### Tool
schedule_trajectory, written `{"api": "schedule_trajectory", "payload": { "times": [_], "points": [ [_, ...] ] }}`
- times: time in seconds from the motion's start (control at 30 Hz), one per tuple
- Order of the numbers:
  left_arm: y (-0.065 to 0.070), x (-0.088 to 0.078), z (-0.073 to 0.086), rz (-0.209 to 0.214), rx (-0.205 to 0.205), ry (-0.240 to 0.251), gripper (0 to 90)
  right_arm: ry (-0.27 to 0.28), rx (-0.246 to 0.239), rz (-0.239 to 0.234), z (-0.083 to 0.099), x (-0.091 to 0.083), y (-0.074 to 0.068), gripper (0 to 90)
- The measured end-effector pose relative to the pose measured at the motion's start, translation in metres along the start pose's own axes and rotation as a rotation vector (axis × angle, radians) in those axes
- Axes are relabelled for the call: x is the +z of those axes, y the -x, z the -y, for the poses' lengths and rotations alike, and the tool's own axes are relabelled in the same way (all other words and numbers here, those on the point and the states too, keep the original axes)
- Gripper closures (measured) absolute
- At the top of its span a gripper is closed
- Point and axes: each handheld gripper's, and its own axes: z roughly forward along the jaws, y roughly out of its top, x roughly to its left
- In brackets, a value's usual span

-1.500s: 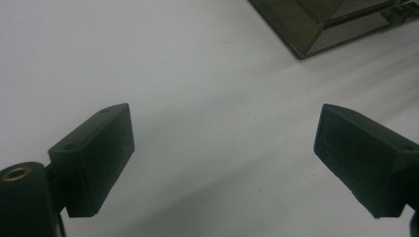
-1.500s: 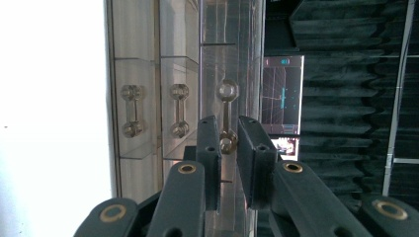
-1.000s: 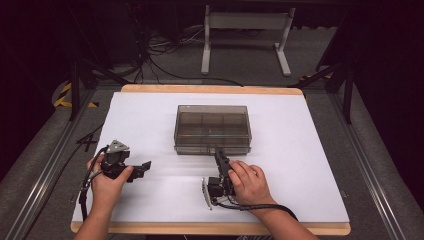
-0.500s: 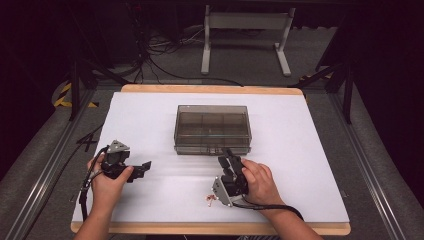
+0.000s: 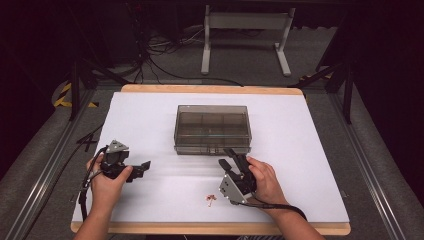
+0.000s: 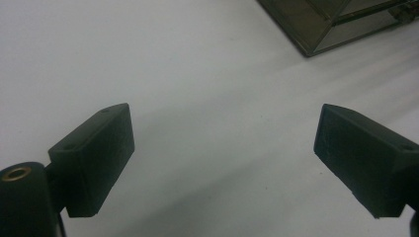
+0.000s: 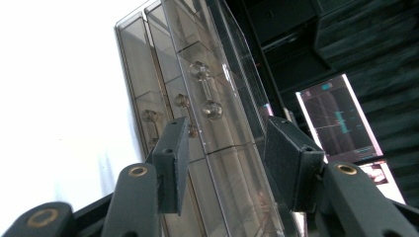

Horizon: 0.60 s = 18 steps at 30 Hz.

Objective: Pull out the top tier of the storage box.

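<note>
Box point(image 5: 212, 128) of smoky plastic sits mid-table; right gripper point(image 5: 229, 158), fingers just spread with nothing between them, should square up to its front latch while left gripper point(image 5: 141, 167) hangs wide open.

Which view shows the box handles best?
The right gripper view: the clear handles on the box front are close and distinct there. The high view gives the whole box, but its handles are too small to tell. The left gripper view catches one box corner.
</note>
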Motion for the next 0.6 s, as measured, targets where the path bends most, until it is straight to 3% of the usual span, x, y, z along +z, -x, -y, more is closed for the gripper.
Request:
{"api": "schedule_trajectory", "payload": {
  "times": [0.23,0.4,0.6],
  "points": [
    [0.0,-0.001,0.001,-0.005,-0.002,0.002,9.3,0.04,0.04,-0.049,0.006,-0.005,0.011,51.3],
    [0.0,-0.002,0.002,-0.006,-0.003,-0.002,9.4,0.057,0.109,-0.109,0.01,-0.007,0.018,54.9],
    [0.0,-0.002,0.003,-0.009,-0.001,-0.001,9.4,0.056,0.189,-0.236,0.014,-0.011,0.033,58.6]
  ]
}}
